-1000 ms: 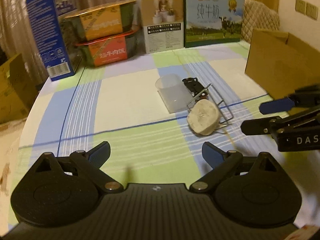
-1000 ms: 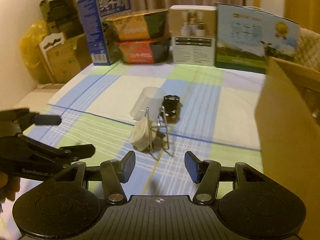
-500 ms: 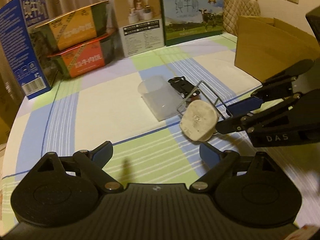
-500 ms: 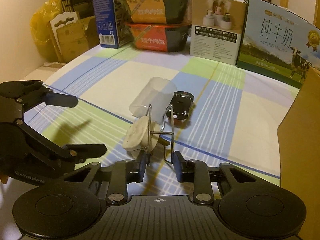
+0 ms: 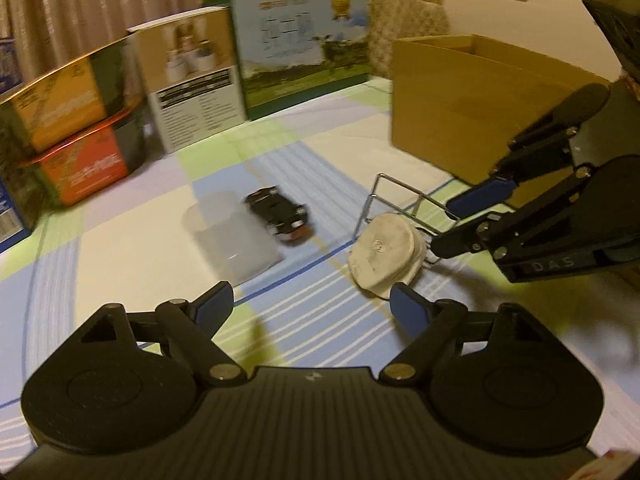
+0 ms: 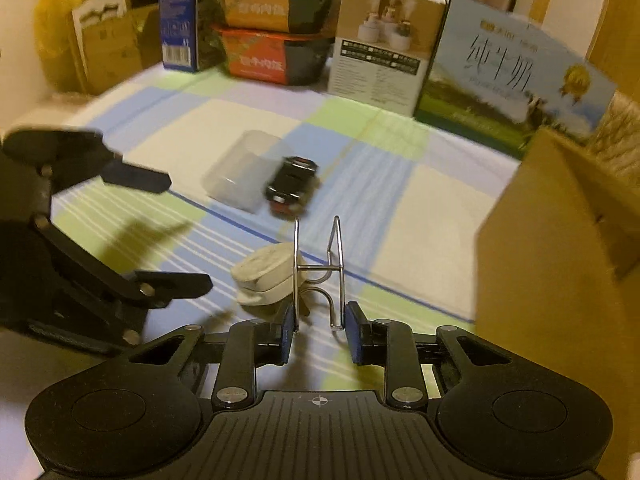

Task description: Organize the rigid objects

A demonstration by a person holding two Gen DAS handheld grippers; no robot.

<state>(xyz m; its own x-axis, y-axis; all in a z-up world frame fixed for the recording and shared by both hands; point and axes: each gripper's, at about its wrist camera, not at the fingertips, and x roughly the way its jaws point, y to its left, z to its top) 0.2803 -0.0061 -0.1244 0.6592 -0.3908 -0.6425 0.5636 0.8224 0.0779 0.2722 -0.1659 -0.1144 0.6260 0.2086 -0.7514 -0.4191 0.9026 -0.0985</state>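
My right tool (image 6: pixel 316 326) pinches the wire rack (image 6: pixel 318 268), left tool (image 5: pixel 310 306) spread and narrowing; next, lift it toward the cardboard box (image 6: pixel 560 248).

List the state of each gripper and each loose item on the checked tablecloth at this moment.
right gripper: shut on the wire rack.
left gripper: open, jaws just been closing, nothing between them.
wire rack: gripped at its near end.
white round object: against the rack, tilted.
toy car: on the cloth, untouched.
clear plastic cup: lying on its side.
cardboard box: open-topped.
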